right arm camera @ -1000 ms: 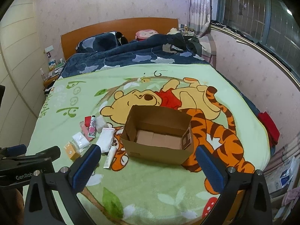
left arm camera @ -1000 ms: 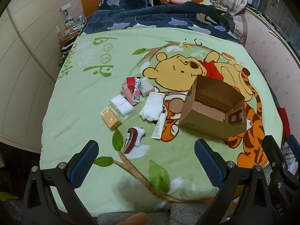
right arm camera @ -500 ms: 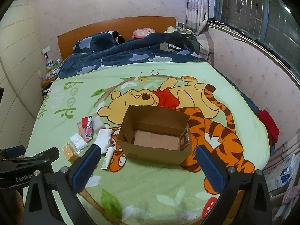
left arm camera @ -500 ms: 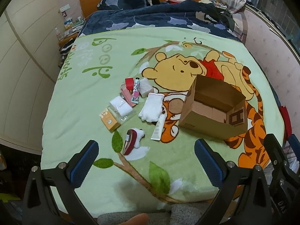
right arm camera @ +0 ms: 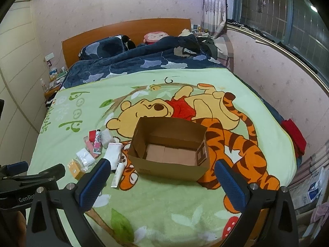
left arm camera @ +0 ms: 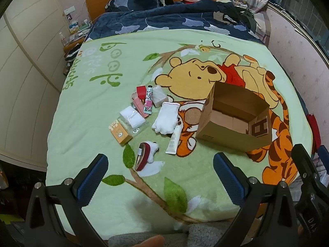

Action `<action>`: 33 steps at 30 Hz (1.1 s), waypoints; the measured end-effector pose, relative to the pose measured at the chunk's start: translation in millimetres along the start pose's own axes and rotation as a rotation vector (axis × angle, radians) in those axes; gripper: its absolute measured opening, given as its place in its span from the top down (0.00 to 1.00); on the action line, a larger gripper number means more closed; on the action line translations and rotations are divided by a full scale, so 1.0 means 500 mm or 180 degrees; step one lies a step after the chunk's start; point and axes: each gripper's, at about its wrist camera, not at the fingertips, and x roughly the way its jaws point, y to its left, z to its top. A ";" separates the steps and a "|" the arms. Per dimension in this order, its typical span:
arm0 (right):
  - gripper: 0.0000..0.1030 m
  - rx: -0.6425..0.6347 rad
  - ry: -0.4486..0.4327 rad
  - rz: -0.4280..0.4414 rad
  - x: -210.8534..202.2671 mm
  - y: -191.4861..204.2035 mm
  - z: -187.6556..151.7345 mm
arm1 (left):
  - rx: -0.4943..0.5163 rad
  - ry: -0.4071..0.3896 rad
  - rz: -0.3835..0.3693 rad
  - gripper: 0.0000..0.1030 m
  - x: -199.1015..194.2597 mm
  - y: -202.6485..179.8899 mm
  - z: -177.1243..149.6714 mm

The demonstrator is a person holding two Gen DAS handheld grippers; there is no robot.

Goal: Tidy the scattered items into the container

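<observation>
An open cardboard box (left arm camera: 234, 121) (right arm camera: 170, 150) stands empty on the cartoon blanket. Left of it lie scattered items: a white sock (left arm camera: 166, 119) (right arm camera: 114, 154), a white tube (left arm camera: 174, 139) (right arm camera: 118, 175), a floral tube (left arm camera: 148, 99) (right arm camera: 97, 142), an orange carton (left arm camera: 120, 131) (right arm camera: 75, 168), a clear bag of white pads (left arm camera: 132, 118), a red box (left arm camera: 141, 91) and a red-and-white item (left arm camera: 146, 153). My left gripper (left arm camera: 160, 166) hovers open above the bed's near edge, short of the items. My right gripper (right arm camera: 161, 177) is open in front of the box, holding nothing.
The green blanket (left arm camera: 102, 82) covers the bed, with a navy duvet (left arm camera: 164, 20) and pillows toward the wooden headboard (right arm camera: 123, 28). A cluttered nightstand (left arm camera: 72, 33) stands at the left. Walls close in on both sides; a person's fingertip (left arm camera: 148, 241) shows at the bottom.
Both views have shifted slightly toward the bed, so the items and box sit marginally closer. Nothing on the blanket has moved and both grippers stay open.
</observation>
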 end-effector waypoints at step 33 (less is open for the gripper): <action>0.00 0.0002 -0.0036 0.0034 0.003 -0.001 0.000 | 0.0033 -0.0032 0.0085 0.00 -0.004 -0.008 0.012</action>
